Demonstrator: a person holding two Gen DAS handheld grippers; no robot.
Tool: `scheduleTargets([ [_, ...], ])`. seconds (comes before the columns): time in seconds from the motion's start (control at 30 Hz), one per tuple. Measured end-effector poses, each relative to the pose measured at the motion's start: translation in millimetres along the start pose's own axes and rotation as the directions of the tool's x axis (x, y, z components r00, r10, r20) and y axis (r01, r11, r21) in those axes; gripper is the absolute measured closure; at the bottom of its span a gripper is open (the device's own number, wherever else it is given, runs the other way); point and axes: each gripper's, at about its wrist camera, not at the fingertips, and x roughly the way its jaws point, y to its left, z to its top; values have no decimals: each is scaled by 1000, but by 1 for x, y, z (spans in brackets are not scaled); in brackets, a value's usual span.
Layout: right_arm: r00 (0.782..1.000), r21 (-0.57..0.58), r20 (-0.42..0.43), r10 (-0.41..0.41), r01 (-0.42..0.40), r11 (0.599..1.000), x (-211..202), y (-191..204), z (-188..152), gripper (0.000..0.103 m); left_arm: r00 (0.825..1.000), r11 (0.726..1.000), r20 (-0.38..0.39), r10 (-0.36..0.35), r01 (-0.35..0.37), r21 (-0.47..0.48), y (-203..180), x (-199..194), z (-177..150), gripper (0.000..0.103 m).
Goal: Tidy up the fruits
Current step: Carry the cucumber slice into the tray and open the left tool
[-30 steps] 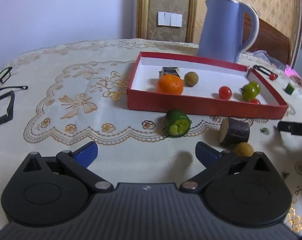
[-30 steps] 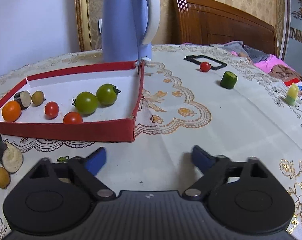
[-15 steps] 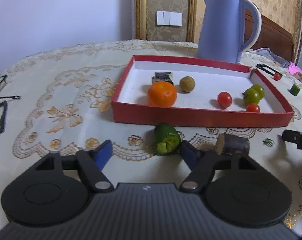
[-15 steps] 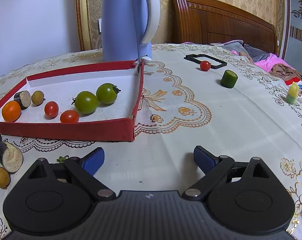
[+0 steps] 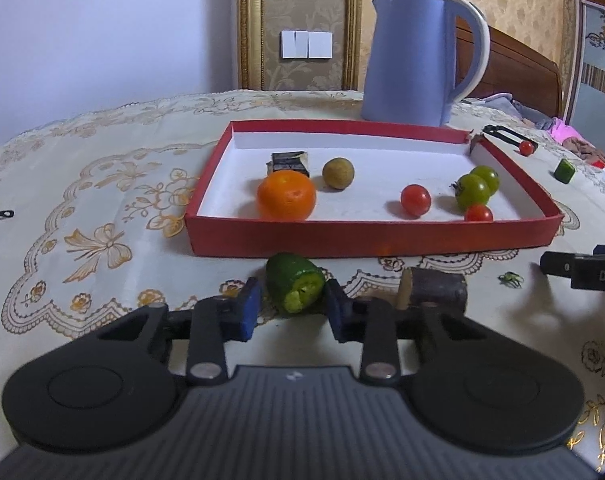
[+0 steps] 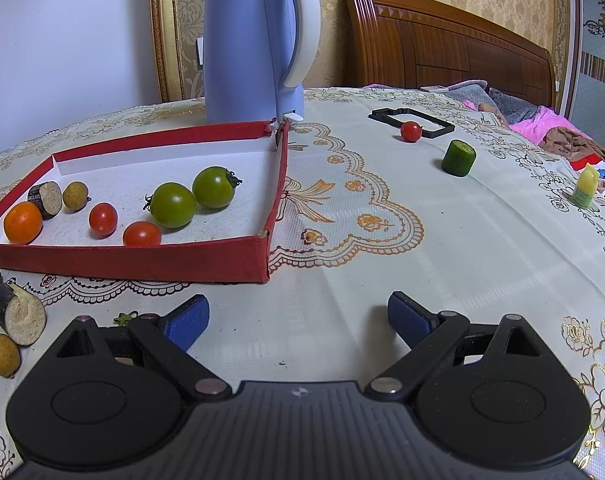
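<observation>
A cut green cucumber piece (image 5: 292, 284) lies on the tablecloth just in front of the red tray (image 5: 366, 238). My left gripper (image 5: 290, 304) is closing its jaws around it, and the blue pads sit against its two sides. Inside the tray are an orange (image 5: 286, 194), a longan (image 5: 337, 173), a dark eggplant piece (image 5: 288, 162), two red cherry tomatoes and two green tomatoes (image 6: 172, 205). My right gripper (image 6: 298, 320) stands open over bare cloth, right of the tray's corner, with nothing between its fingers.
An eggplant chunk (image 6: 20, 316) and a longan (image 6: 2, 354) lie in front of the tray. Farther right are a cherry tomato (image 6: 411, 131) by a black frame, another cucumber piece (image 6: 458, 158) and a small yellow-green item (image 6: 584, 188). A blue kettle (image 6: 258, 48) stands behind the tray.
My left gripper has moved forward to the cucumber piece and its jaws have gone from wide open to closed around it. The right gripper has stayed still and open.
</observation>
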Motion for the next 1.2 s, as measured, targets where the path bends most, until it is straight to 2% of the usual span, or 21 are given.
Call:
scheduleTargets([
  [0.53,1000,0,0,-1,1,1000,0,0,0,6,1000,1000,13,-21,21,-17,2,-5,3,75],
  [0.8,1000,0,0,-1,1,1000,0,0,0,6,994,998,85,-63,61,27,-14,-25,32,75],
  [1.03,1000,0,0,-2,2,1000,0,0,0,6,997,998,63,-45,43,37,-27,10,60,75],
  [1.2,1000,-1,0,-2,2,1000,0,0,0,6,998,998,11,-60,59,16,-35,39,68,75],
])
